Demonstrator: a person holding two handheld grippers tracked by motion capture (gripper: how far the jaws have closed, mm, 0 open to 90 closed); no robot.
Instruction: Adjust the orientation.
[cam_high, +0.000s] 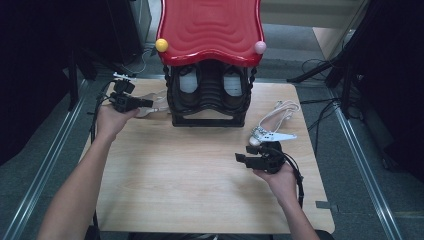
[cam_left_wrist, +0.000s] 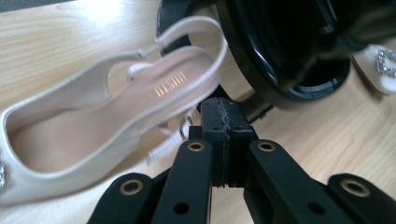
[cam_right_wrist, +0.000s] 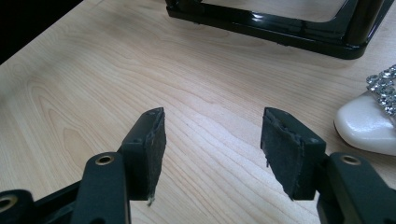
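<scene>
Left gripper (cam_left_wrist: 222, 140), jaws closed and seemingly pinching a strap of the cream shoe (cam_left_wrist: 93, 135) beside the rack (cam_high: 209, 95), is mid-placement; right gripper (cam_right_wrist: 212, 154) idles open near shoe 2 (cam_high: 265, 134), next needing pickup.

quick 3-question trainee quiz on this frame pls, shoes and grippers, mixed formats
1. True or false: the right gripper has its jaws open over bare table.
2. Which gripper is beside the cream slingback shoe by the black rack: A) left gripper, B) right gripper?
3. Fill in: the white shoe near the right gripper carries a ____ buckle on its toe.

Key: 1 true; 2 A; 3 rhinestone.
</scene>
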